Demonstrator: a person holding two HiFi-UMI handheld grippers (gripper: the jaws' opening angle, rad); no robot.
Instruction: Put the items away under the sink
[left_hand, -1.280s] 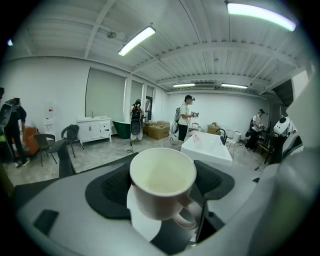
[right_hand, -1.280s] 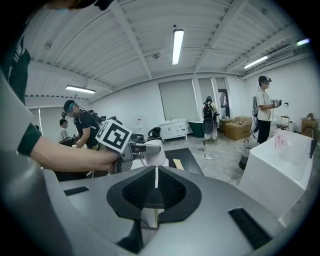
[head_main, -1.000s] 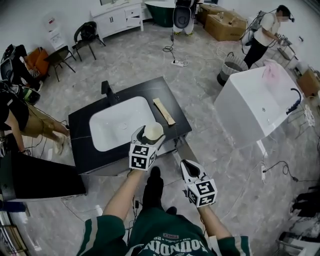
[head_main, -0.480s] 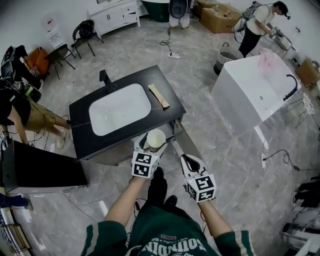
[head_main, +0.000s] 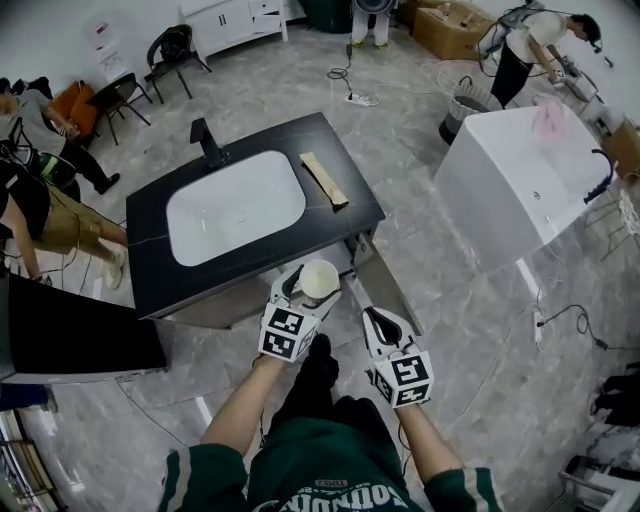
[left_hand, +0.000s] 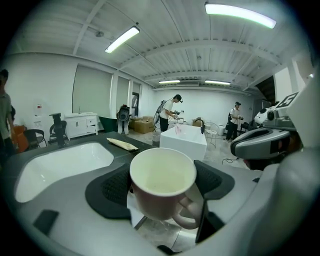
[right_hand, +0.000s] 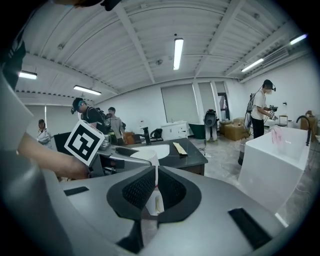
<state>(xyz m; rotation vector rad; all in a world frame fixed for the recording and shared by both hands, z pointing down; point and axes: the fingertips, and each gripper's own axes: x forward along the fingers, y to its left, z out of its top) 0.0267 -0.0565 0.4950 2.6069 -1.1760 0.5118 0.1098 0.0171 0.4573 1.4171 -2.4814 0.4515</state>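
A person looking down from above holds the left gripper (head_main: 303, 287) clamped on a cream ceramic mug with a loop handle (head_main: 319, 278), its black ribbed pads (left_hand: 112, 187) pressing the mug's sides. The mug stands upright with its mouth up and nothing visible inside, and its handle points back toward the holder. It hangs in the air just off the front edge of the black stone vanity top (head_main: 340, 215), near the front right corner. Just to its right, a grey cabinet door panel (head_main: 383, 285) swings out below the counter. The right gripper (head_main: 381, 322) floats beside the left one, slightly nearer the person, with its jaws drawn together to a thin slit and nothing held. Set into the vanity top is a white rectangular basin (head_main: 235, 205), with a black faucet (head_main: 208, 146) behind it. A flat tan wooden strip (head_main: 325, 181) lies on the counter to the basin's right. A white freestanding bathtub (head_main: 520, 190) stands well apart on the grey marble-patterned floor (head_main: 480, 330). A person in a white top (head_main: 530, 45) bends over something beyond the tub.
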